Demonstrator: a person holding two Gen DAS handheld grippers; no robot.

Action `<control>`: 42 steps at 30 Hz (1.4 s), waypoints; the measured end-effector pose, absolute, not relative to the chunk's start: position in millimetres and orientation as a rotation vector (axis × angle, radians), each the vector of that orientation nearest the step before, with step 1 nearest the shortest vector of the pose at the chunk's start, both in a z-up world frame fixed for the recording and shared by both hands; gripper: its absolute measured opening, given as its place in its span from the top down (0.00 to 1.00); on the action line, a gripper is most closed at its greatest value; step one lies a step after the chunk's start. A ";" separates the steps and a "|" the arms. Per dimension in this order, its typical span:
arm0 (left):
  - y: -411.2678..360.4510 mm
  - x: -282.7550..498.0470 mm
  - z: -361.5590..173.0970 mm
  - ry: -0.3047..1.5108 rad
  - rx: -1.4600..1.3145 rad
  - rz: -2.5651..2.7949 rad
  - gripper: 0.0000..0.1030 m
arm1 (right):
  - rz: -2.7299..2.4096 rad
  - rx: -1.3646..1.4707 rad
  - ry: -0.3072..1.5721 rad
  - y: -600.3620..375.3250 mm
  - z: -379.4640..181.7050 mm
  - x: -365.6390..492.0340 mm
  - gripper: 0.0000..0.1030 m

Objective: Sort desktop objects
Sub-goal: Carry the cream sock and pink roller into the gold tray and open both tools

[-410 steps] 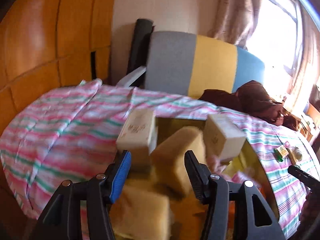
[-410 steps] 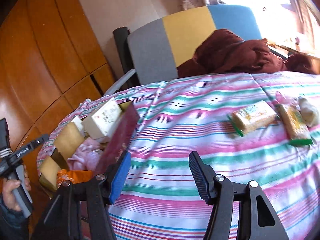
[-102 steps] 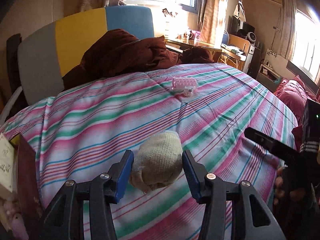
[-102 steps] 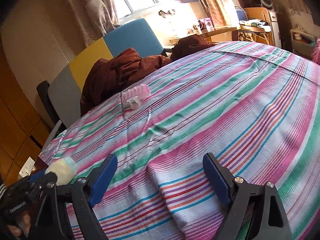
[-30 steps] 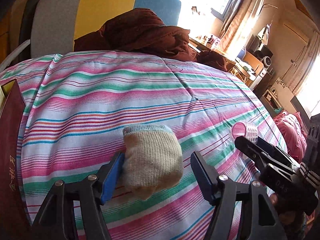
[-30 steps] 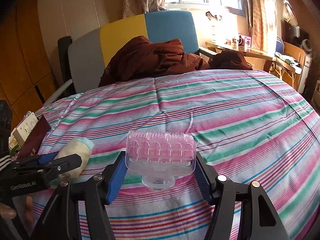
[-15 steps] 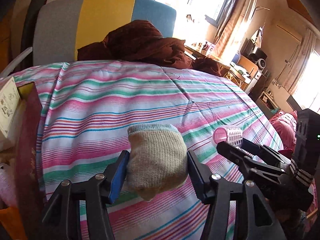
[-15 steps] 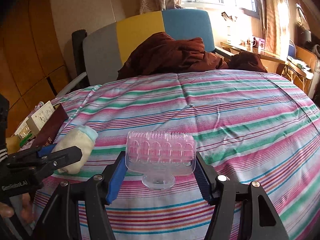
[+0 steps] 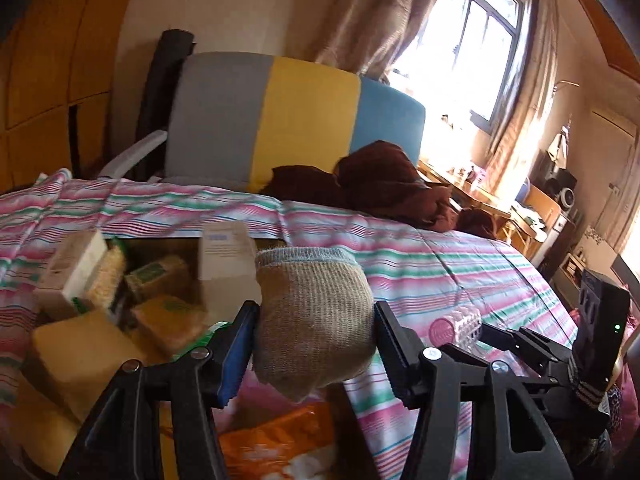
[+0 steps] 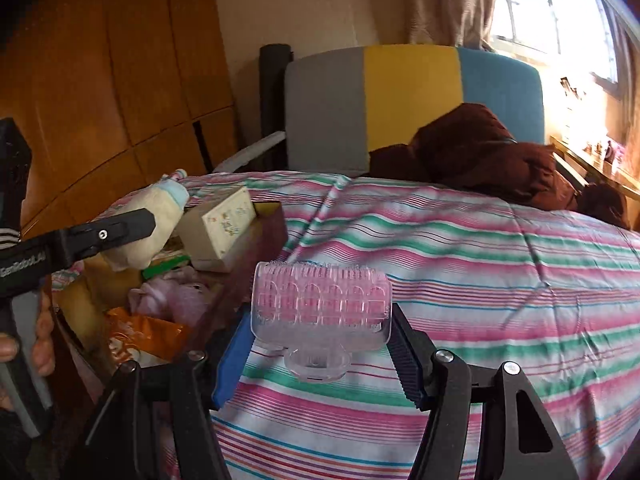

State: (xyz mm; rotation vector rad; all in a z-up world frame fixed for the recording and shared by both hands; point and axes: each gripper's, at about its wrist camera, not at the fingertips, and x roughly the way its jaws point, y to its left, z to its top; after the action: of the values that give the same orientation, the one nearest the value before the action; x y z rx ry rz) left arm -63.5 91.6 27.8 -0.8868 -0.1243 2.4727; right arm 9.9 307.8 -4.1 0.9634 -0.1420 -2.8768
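Sock (image 9: 312,320), beige knit, pinched between left gripper (image 9: 314,332) jaws, hanging mid-frame right over box (image 10: 260,240) at lower left, so looks ready to drop in. Box already crammed: cartons, yellow sponges (image 9: 80,352), orange packet (image 9: 276,440). Pink hair roller (image 10: 320,304) clamped sideways in right gripper (image 10: 322,340), centre of its view, over striped cloth (image 10: 480,280) just beside box edge. My guess: roller queued next, waiting its turn.

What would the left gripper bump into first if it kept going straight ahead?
Probably the pale carton standing in the box, just beyond the sock that the left gripper holds; depth is hard to judge.
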 end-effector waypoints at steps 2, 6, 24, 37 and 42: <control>68.2 -74.5 28.9 -0.148 -0.894 2.525 0.43 | -2.837 0.941 -0.104 286.8 -0.3 0.0 0.37; 37.2 -92.4 27.5 -0.167 -0.911 2.587 0.43 | -2.778 0.923 -0.056 252.5 2.7 -21.9 0.37; 11.1 -150.5 1.2 -0.271 -1.068 2.551 0.42 | -2.635 1.073 -0.010 193.8 -27.9 -79.8 0.32; -4.7 -120.2 19.9 -0.285 -0.937 2.636 0.36 | -2.689 0.974 -0.143 216.1 -18.1 -54.2 0.30; -2.6 -83.0 19.7 -0.216 -0.892 2.677 0.35 | -2.716 0.978 -0.164 220.2 -17.5 -41.7 0.29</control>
State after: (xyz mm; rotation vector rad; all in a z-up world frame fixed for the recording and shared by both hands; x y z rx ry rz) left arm -83.0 -2.6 19.7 -0.8915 -0.2162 2.6765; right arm -41.7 220.2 -17.5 0.9781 -0.1637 -2.7160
